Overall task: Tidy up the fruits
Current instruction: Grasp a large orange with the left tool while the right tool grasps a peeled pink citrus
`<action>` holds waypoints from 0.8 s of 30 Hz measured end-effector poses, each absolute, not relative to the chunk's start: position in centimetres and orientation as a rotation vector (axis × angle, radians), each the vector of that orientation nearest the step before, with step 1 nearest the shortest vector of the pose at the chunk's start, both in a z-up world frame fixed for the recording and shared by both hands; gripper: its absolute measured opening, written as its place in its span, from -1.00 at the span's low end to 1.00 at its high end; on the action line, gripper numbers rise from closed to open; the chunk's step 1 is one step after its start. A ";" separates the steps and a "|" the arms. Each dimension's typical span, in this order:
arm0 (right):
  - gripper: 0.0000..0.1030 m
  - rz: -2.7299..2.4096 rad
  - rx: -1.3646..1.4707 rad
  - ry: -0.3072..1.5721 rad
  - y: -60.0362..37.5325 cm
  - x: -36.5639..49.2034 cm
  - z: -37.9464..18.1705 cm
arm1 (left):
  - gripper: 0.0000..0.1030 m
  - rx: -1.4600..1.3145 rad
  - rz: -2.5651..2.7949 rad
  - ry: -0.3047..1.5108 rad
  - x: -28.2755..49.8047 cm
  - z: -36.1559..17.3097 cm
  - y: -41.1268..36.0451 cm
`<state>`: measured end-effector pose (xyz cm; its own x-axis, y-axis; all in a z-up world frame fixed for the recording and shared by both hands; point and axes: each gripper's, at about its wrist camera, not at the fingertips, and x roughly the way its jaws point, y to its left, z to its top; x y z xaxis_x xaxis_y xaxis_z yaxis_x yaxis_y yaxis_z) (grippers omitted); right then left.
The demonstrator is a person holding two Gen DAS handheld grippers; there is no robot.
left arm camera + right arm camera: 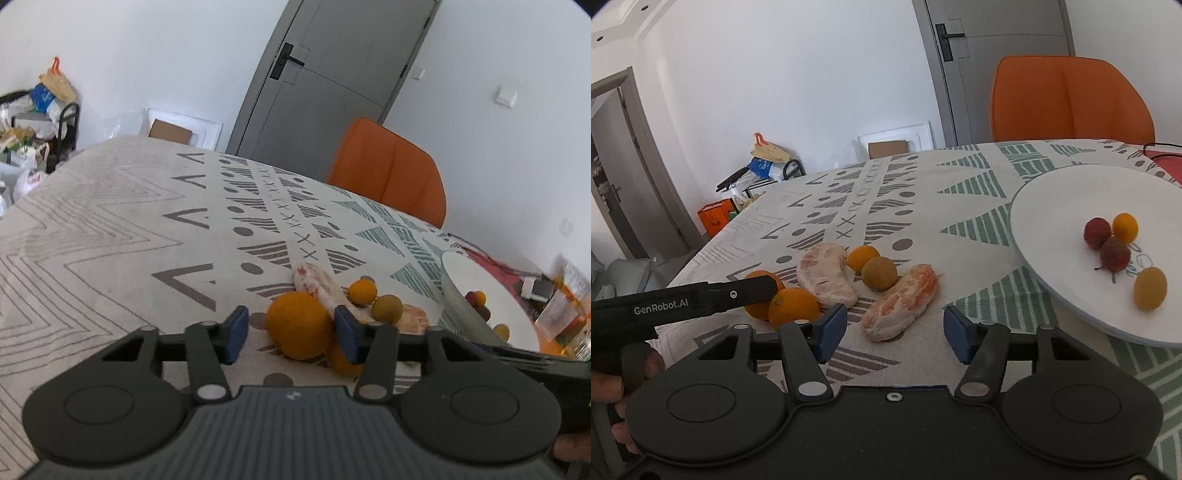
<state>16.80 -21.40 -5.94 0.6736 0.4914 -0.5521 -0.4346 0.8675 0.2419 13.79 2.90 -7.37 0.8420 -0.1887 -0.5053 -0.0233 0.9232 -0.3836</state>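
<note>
In the left wrist view my left gripper (pixel 291 336) is open around a large orange (pixel 299 325) on the patterned tablecloth. The orange touches the right pad, and a gap shows at the left pad. A second orange (pixel 341 360) lies under the right finger. Beyond are a peeled citrus segment (pixel 317 286), a small orange fruit (pixel 362 291) and a greenish-brown fruit (pixel 387 308). My right gripper (pixel 894 336) is open, with another peeled segment (pixel 901 302) just ahead of its pads and apart from them. The white plate (pixel 1052 206) holds two red fruits (pixel 1097 232) and two yellow ones (pixel 1150 288).
An orange chair (pixel 1071 99) stands behind the table's far edge, with a grey door (pixel 332 74) behind it. A red cloth and cable (pixel 1160 151) lie beyond the plate. Bags and a rack (pixel 40 122) crowd the far left. A hand (pixel 613 387) holds the left gripper.
</note>
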 end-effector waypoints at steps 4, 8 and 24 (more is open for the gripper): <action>0.12 0.533 0.078 0.651 -20.6 17.1 -6.1 | -0.23 -0.397 -0.094 0.566 13.8 -7.5 3.0; 0.12 0.532 0.048 0.643 -19.8 17.3 -6.1 | -0.23 -0.409 -0.101 0.566 13.8 -7.5 3.2; -0.53 0.475 0.011 0.641 -21.2 16.5 -6.0 | -0.24 -0.368 -0.067 0.568 13.2 -6.6 2.8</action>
